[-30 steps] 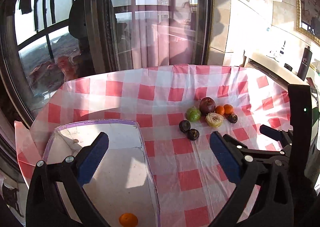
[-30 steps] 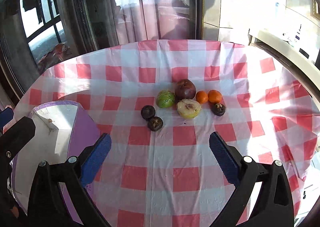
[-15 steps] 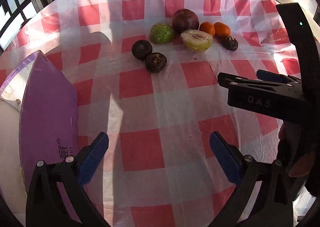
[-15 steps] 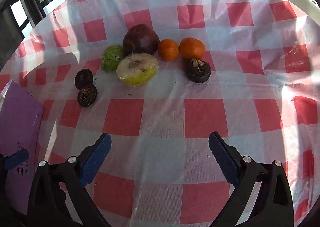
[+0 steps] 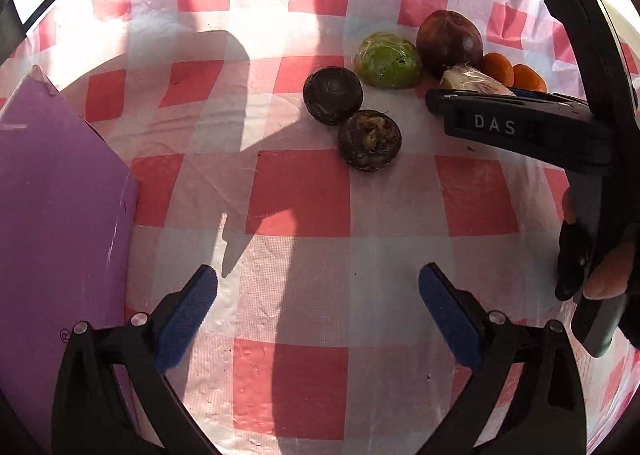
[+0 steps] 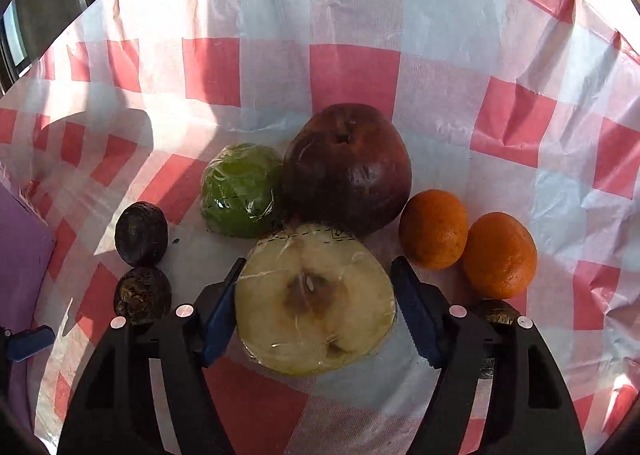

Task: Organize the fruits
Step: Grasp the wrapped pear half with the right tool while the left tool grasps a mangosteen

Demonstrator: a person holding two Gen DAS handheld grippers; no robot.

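A pale cut apple half wrapped in film (image 6: 316, 299) lies between the fingers of my right gripper (image 6: 320, 311), which is open around it, jaws close to its sides. Behind it sit a dark red apple (image 6: 348, 167), a green wrapped fruit (image 6: 240, 191) and two oranges (image 6: 434, 229) (image 6: 500, 253). Two dark round fruits (image 6: 141, 229) (image 6: 142, 295) lie at the left, and a third (image 6: 496, 311) shows behind the right finger. My left gripper (image 5: 318, 311) is open and empty over the cloth, short of the dark fruits (image 5: 333, 95) (image 5: 369, 139).
The table wears a red and white checked cloth (image 5: 300, 195). A purple box wall (image 5: 52, 215) stands at the left of the left wrist view. The right gripper's body (image 5: 540, 127) and the hand holding it cross the right side of that view.
Both grippers moved forward and down toward the fruit. The right gripper closed in until the cut apple half sits between its fingers. The box slid further left out of view.
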